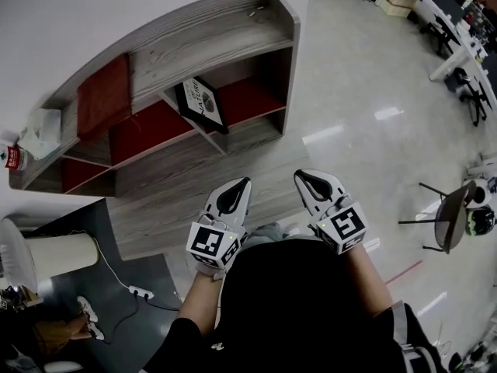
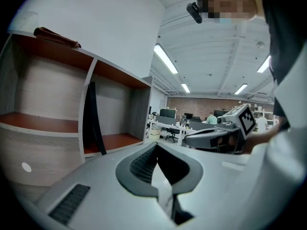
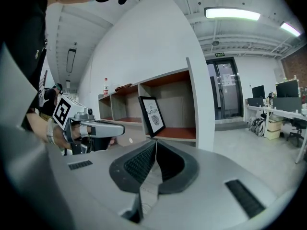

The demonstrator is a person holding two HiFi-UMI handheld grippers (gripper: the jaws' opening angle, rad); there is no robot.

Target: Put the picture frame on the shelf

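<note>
The black picture frame point(image 1: 202, 104) with a white print leans upright against the divider in the right-hand compartment of the grey shelf unit point(image 1: 202, 37). In the right gripper view the picture frame point(image 3: 152, 115) faces me; in the left gripper view the picture frame point(image 2: 94, 119) shows edge-on. My left gripper point(image 1: 242, 183) and right gripper point(image 1: 301, 177) hover side by side in front of the shelf, well short of the frame. Both are shut with nothing between the jaws. The left gripper point(image 2: 157, 147) and right gripper point(image 3: 156, 143) each see the other beside them.
A red cloth point(image 1: 102, 95) lies on the shelf top, with a tissue pack point(image 1: 39, 133) and a small bottle point(image 1: 12, 157) at its left end. A power strip point(image 1: 141, 292) and cable lie on the floor at the left. A dark chair point(image 1: 449, 216) stands at the right.
</note>
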